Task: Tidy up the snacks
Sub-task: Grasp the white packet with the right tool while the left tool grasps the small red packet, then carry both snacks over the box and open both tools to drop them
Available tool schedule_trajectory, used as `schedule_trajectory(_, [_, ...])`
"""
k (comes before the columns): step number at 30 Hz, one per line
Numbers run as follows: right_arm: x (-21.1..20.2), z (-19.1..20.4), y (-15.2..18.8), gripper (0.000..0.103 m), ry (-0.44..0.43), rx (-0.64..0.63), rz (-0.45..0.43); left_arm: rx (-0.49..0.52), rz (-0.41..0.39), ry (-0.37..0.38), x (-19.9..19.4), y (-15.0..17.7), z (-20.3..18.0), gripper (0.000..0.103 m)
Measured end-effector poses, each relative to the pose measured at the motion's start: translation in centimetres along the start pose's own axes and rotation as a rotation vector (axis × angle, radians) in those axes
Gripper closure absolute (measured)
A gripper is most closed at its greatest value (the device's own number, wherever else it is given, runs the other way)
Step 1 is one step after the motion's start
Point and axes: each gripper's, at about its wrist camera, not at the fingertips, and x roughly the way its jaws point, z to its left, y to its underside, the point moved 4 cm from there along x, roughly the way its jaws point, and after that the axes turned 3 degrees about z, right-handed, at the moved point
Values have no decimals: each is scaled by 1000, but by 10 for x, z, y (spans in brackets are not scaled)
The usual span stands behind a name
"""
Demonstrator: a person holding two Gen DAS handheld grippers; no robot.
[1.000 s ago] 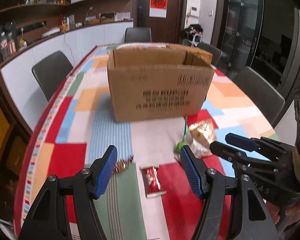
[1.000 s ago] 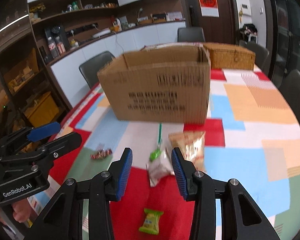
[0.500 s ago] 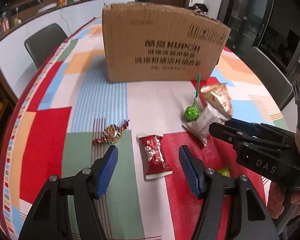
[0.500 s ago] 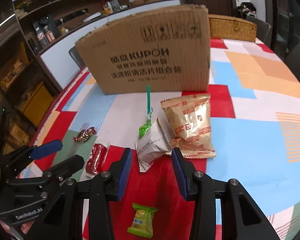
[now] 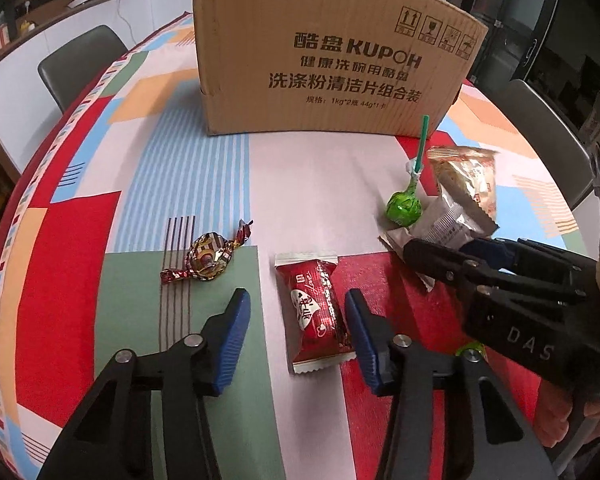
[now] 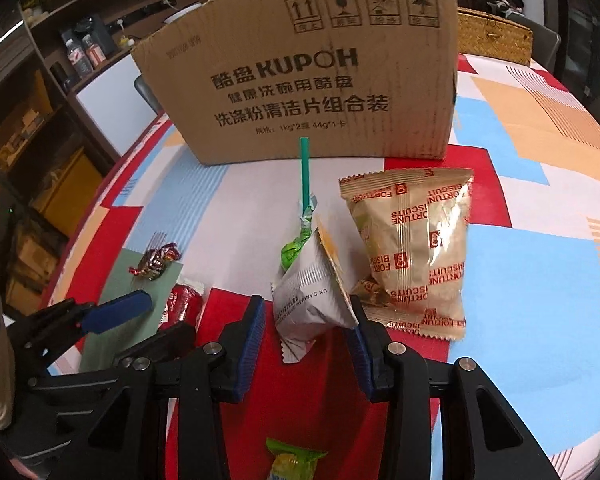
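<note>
Black skeletal claw (image 5: 296, 330) frames, ribbed blue pads (image 5: 232, 344), silver screws, white "DAS" lettering on right claw (image 5: 452, 258)

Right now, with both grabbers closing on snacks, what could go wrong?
The right gripper is closing around a white foil packet that leans on the tan Fortune Biscuits bag and green lollipop; lifting might drag them. The left gripper is closing beside the red heart-printed candy packet, whose slick wrapper could slip.

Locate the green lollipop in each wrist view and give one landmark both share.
Left wrist: green lollipop right of centre, beside the grey packet.
Right wrist: lollipop at centre, head half hidden behind that packet.
Shared landmark: cardboard box, which its stick points towards.
</note>
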Motion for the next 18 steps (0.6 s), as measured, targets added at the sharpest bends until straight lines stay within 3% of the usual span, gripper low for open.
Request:
schedule_trajectory(5, [2, 4, 2, 71, 1, -12, 4, 6, 2, -5, 5, -1, -2, 66])
schedule_trajectory(8, [-1, 6, 2, 73, 12, -23, -2, 15, 2, -2, 6, -1, -2, 80])
schedule_trajectory(18, [-17, 13, 3, 74, 21, -50, -35, 8, -71, 22, -24, -7, -3, 81])
